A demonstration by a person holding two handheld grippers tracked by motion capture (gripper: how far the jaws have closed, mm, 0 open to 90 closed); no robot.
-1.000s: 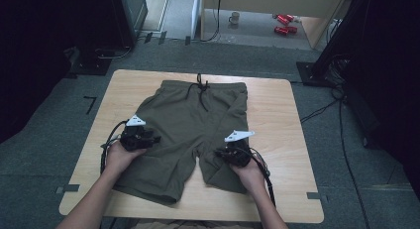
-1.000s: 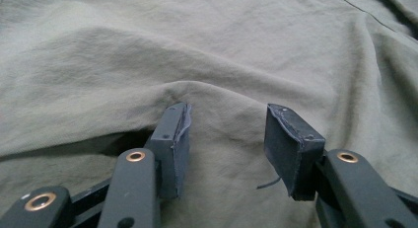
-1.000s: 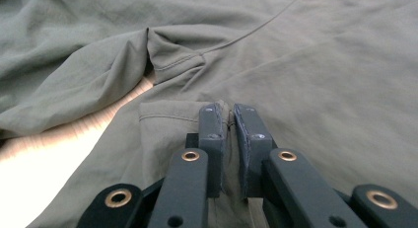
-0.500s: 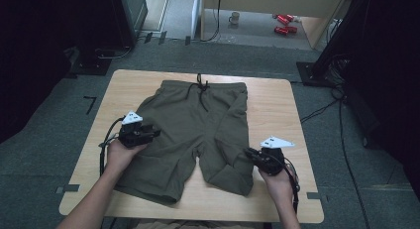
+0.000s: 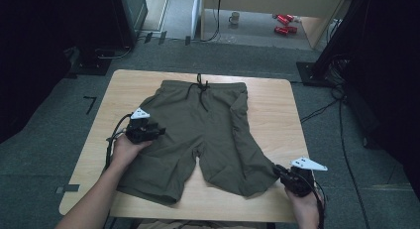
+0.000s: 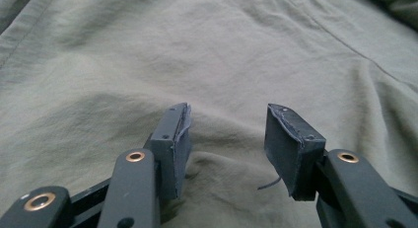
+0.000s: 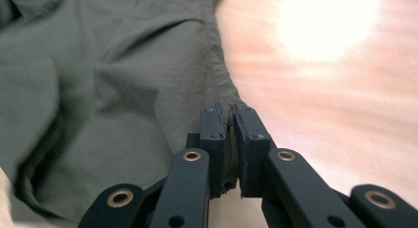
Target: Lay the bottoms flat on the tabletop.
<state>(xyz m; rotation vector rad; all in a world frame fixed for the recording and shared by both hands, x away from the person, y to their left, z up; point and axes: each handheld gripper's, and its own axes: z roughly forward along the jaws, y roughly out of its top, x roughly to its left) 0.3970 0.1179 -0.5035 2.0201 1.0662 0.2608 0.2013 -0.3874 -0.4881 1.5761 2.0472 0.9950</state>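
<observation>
Olive green shorts [image 5: 198,135] with a dark drawstring lie spread on the wooden table [image 5: 277,110], waistband at the far side. My left gripper [image 5: 154,131] rests on the left leg of the shorts [image 6: 207,55], its jaws open with cloth bunched between them [image 6: 227,134]. My right gripper [image 5: 285,177] is near the table's front right corner, shut on the hem corner of the shorts' right leg [image 7: 148,80], which is stretched out toward that corner. The pinched fabric edge shows between the pads [image 7: 229,134].
The table stands on grey carpet. Cables [image 5: 327,107] run across the floor at the right, beside a dark stand base [image 5: 312,73]. Red cans [image 5: 285,23] and a cup [image 5: 235,17] lie on the floor far behind the table.
My right gripper has drawn the right leg hem outward and toward the front right corner, stretching that leg. My left gripper has stayed on the left leg.
</observation>
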